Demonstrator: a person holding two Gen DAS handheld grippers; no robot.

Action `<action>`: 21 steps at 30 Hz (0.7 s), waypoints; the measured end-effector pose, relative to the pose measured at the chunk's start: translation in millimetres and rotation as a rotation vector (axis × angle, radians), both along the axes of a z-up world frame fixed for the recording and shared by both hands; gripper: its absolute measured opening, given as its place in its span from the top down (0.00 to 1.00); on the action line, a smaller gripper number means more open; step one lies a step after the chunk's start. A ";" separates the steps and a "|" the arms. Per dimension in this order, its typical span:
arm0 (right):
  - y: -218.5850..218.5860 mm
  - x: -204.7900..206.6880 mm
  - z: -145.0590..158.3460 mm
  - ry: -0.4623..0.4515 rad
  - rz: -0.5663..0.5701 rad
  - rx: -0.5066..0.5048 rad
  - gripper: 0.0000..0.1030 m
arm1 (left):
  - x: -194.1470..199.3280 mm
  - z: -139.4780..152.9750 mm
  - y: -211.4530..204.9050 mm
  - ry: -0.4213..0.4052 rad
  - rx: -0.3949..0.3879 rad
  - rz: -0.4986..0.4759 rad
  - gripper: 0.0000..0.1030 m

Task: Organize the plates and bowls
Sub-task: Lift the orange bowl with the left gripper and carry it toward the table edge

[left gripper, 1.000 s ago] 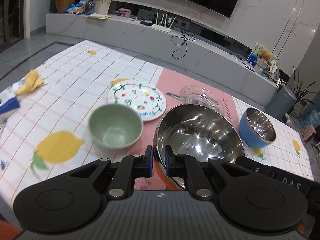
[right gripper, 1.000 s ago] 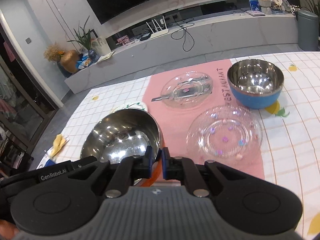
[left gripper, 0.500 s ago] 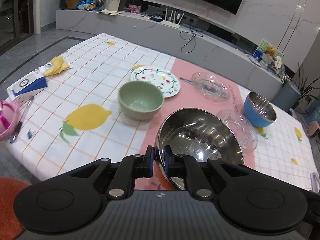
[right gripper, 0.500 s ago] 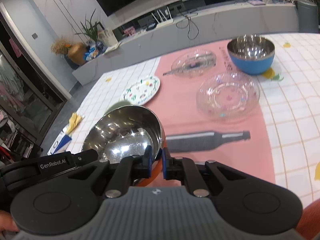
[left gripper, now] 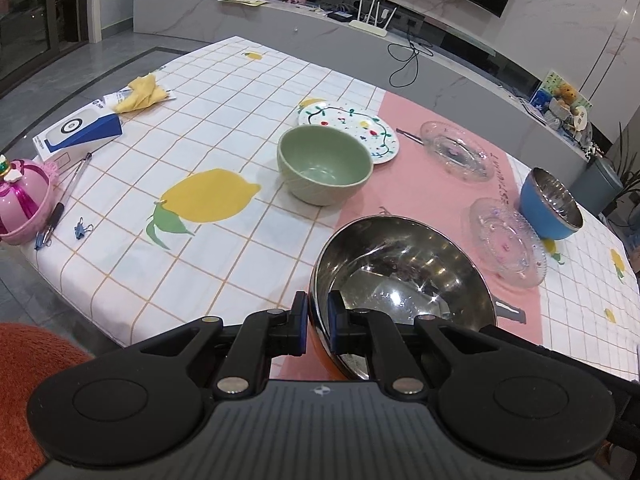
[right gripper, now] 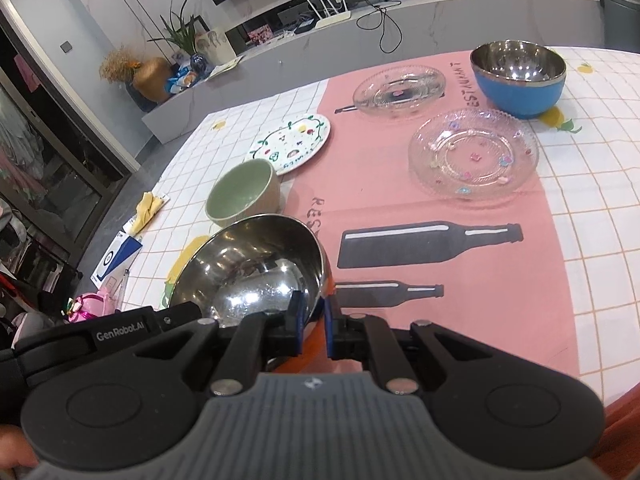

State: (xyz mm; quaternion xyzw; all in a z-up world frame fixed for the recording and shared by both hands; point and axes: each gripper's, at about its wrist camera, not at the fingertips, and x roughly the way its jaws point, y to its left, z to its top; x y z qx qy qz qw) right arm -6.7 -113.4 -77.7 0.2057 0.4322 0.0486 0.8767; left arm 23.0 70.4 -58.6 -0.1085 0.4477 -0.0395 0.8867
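Checked lemon-print cloth point(left gripper: 208, 128) with a pink runner point(right gripper: 400, 184) covers the table. In our left view, at the far left edge, we see a pink toy point(left gripper: 24, 200), a pen point(left gripper: 60, 204) and a blue binder clip point(left gripper: 82, 226); the right view shows only a corner of the toy and no clip. Moving right, the green bowl point(left gripper: 326, 170) touches the painted plate point(left gripper: 352, 128) behind it, then come two glass plates point(left gripper: 458, 156) point(left gripper: 506, 242) and the blue bowl point(left gripper: 550, 210) at the right edge. Only our right view shows the two bottles point(right gripper: 428, 242) printed on the runner in full. Low in the frame, our left gripper point(left gripper: 318, 322) is clamped on the near rim of the steel bowl point(left gripper: 400, 272), held above the table's near edge. Our right gripper point(right gripper: 312, 322) pinches the same bowl's other rim, lower centre.
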 end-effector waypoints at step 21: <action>5.6 16.3 -11.9 0.002 0.008 -0.030 0.92 | 13.1 -15.7 3.5 0.006 -0.024 0.015 0.90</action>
